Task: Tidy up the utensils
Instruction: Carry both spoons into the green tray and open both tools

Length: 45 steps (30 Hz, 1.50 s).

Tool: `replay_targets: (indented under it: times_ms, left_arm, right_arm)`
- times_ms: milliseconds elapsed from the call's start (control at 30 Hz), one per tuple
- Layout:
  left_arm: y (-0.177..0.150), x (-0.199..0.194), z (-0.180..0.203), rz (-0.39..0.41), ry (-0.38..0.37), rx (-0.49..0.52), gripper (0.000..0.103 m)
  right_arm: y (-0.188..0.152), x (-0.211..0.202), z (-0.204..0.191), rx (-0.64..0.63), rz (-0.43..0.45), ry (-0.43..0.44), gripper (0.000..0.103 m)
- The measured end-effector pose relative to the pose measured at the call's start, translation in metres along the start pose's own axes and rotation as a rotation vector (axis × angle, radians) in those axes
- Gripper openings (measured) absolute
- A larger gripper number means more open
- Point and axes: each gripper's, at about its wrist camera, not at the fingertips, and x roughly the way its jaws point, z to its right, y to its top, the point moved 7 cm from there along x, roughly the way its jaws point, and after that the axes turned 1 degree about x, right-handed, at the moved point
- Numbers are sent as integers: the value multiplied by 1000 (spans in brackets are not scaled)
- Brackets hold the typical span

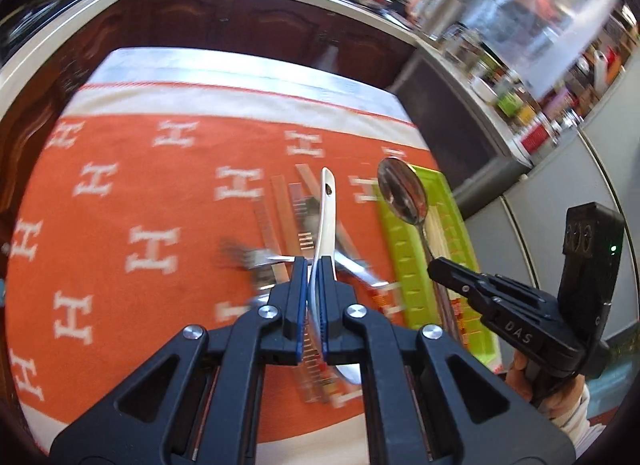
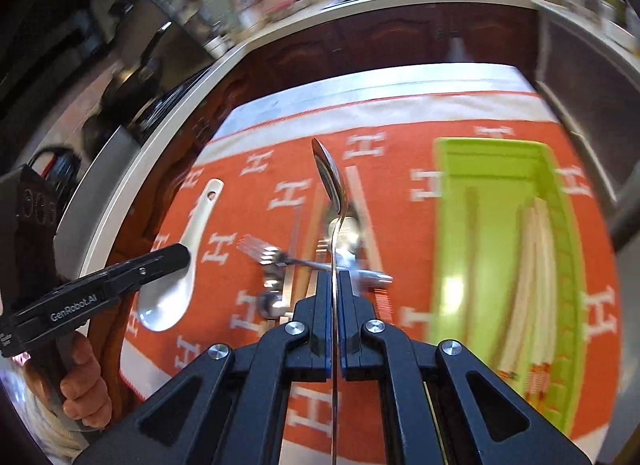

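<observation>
Left wrist view: left tool (image 1: 314, 265) pinches a white ceramic spoon (image 1: 326, 217) on its handle, bowl end toward the camera, above an orange cloth (image 1: 120, 193) covering the surface (image 1: 240, 61). Blurred cutlery (image 1: 280, 261) lies loose on the cloth below. Toward the surface's right edge sits a green tray (image 1: 404, 249).

Right wrist view: right tool (image 2: 334, 277) grips a metal spoon (image 2: 330, 177) by its thin handle, bowl pointing away, held clear of a fork (image 2: 260, 251) on the cloth. White sticks (image 2: 532, 265) lie inside the tray.
</observation>
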Motion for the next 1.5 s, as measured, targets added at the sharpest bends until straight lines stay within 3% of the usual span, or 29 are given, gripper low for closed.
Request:
replay_targets:
  times_ms: [333,700,1000,1300,1500]
  left_arm:
    - [5,57,125,-92,-66,165,3]
    - [-23,121,145,-207,10,206,3]
    - [-31,130,146,-233,15,214,3]
    - [-28,95,145,-182,34,258,3]
    - [-30,66,125,-164,71,286,3]
  right_arm:
    - [-21,-40,110,185,36,-149,2]
    - [-43,-29,172,271,-1,-192,2]
    - [-33,-4,157,268,-29,-146,2]
    - [-33,13,145,272,-74,-111,3]
    - [-27,5,130,243,-43,-102,4]
